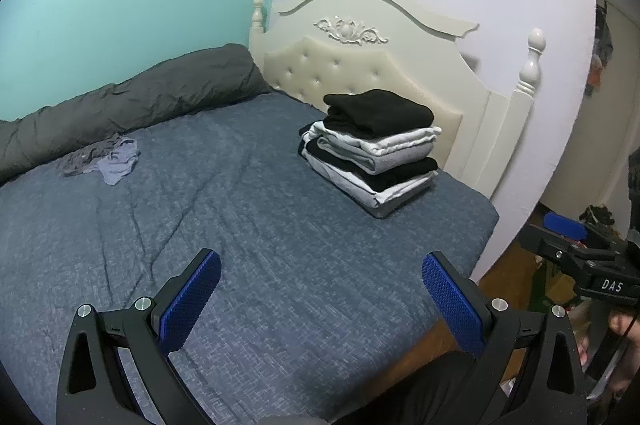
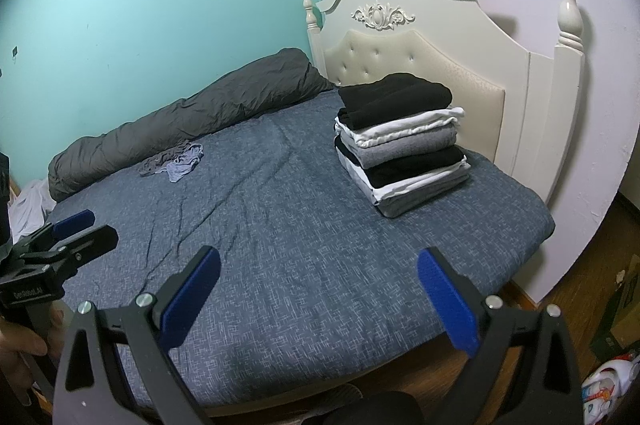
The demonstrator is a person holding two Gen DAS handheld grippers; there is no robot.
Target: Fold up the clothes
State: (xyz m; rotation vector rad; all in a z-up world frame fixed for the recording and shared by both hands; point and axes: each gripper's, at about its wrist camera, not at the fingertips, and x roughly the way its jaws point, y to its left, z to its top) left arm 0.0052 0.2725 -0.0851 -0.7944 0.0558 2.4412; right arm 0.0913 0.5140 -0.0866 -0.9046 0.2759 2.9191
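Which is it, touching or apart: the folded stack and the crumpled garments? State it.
Apart. The right wrist view shows bare blue bedsheet between the folded stack and the crumpled garments.

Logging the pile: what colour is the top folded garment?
Black top garment; clearest in the right wrist view.
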